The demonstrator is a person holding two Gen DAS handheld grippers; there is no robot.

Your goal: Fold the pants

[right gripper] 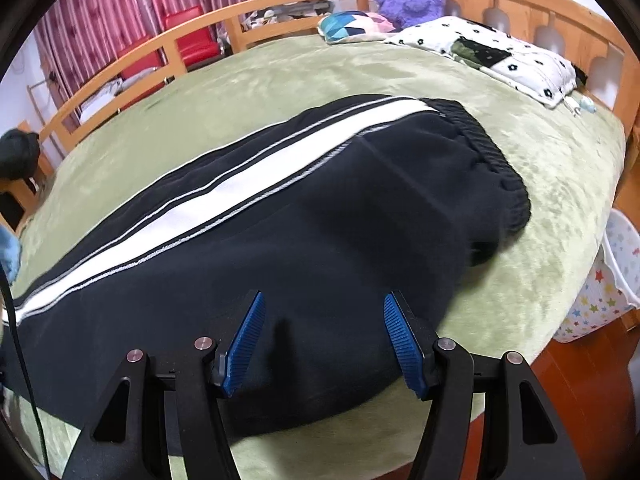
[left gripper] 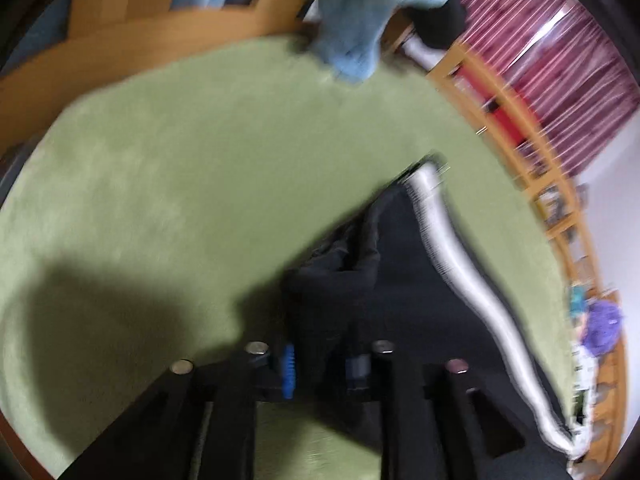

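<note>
1. Right gripper (right gripper: 324, 336): jaws held wide, nothing between the blue pads (right gripper: 246, 332); it is poised just above the near edge of the pants (right gripper: 320, 216)
2. Left gripper (left gripper: 322, 364): jaws drawn narrow, black cloth of the pants (left gripper: 400, 280) bunched between them and apparently pinched; view is motion-blurred
3. Pants are laid lengthwise on the green bedspread (right gripper: 280, 68), legs seemingly stacked, white side stripe (right gripper: 224, 196) uppermost, elastic waistband (right gripper: 496, 160) toward the pillow (right gripper: 500, 56)
4. Progress is judged early to middle: lengthwise fold appears done; crosswise folds, leg end toward waistband, remain
</note>
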